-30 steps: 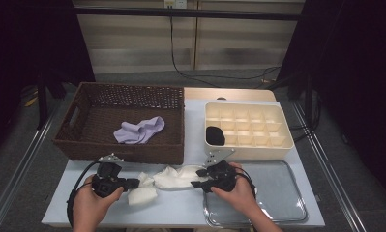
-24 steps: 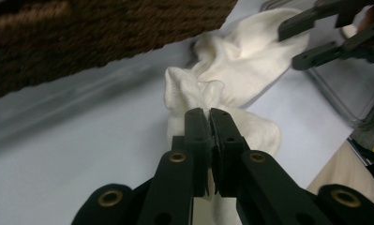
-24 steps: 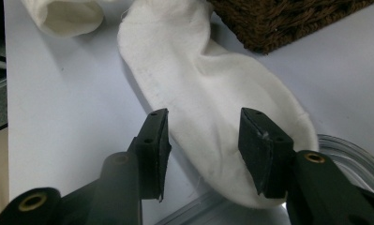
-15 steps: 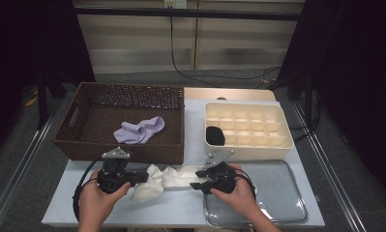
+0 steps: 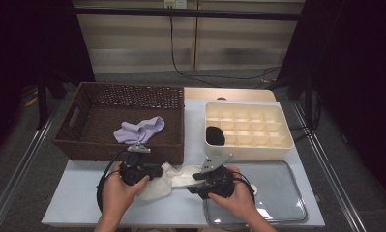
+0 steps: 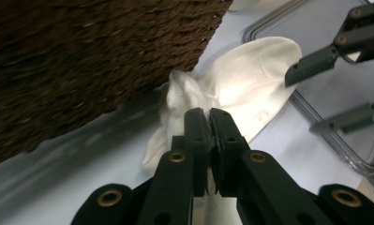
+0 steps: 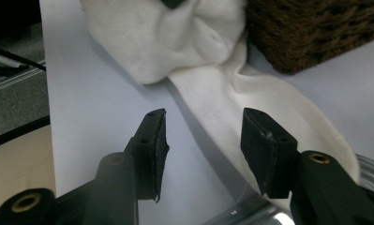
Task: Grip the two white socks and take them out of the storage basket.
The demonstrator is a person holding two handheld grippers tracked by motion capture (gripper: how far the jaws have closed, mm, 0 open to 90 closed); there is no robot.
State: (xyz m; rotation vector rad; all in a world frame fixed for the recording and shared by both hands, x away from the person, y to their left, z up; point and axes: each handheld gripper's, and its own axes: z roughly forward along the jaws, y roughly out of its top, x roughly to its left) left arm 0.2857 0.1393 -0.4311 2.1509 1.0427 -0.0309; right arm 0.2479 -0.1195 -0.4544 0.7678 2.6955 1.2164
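Your left gripper is clamped on the bunched end of the white sock, which lies on the table just in front of the wicker basket. Its long axis runs toward your right gripper (jaws apart, one pad above the free end), so that hand is nearer the loose end.

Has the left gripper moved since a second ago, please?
Yes. The left gripper, shut on the white sock, has slid rightward along the wicker basket front, toward its right corner.
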